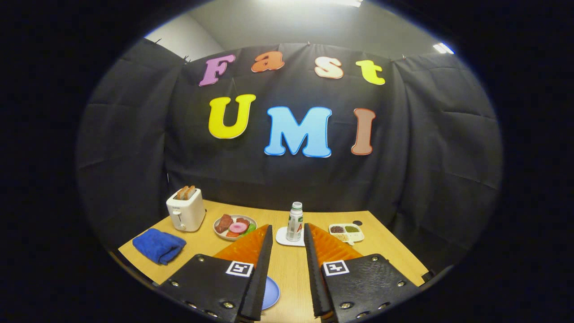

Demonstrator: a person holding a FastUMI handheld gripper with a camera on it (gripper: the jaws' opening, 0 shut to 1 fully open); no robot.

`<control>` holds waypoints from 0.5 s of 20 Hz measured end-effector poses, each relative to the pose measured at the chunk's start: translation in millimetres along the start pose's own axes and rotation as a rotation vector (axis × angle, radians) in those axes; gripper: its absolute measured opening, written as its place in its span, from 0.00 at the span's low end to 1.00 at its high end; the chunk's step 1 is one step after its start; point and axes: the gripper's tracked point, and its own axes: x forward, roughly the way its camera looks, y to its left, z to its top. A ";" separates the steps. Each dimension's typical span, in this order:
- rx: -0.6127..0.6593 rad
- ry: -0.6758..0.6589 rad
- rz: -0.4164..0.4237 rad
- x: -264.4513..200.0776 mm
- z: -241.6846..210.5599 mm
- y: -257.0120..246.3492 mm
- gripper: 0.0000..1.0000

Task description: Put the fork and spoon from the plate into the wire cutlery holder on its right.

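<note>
Gripper (288, 233) hangs high above the table (287, 269), jaws parted wide and empty, apparently positioned to survey. A blue plate (271, 292) edge shows beneath the left finger; fork, spoon and holder cannot be made out. Bottle (294, 221) stands just beyond the fingertips.

We see a booth closed in by black cloth (403, 179), hung in folds and pinned along its top edge, wrapping around the back and both sides. Above the cloth a pale wall (188, 38) and a grey ceiling (287, 22) show — two bright ceiling lights (444, 47) glare there, one overhead and one off to the side. In front of the cloth stands a light wooden table (287, 269), its far edge meeting the drape and its near corners running out into shadow.
</note>
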 end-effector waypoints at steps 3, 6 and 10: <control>-0.036 0.150 0.093 7.3 -46.4 25.1 0.42; -0.091 0.326 0.162 11.6 -95.5 39.8 0.42; -0.152 0.493 0.218 17.2 -148.8 53.4 0.42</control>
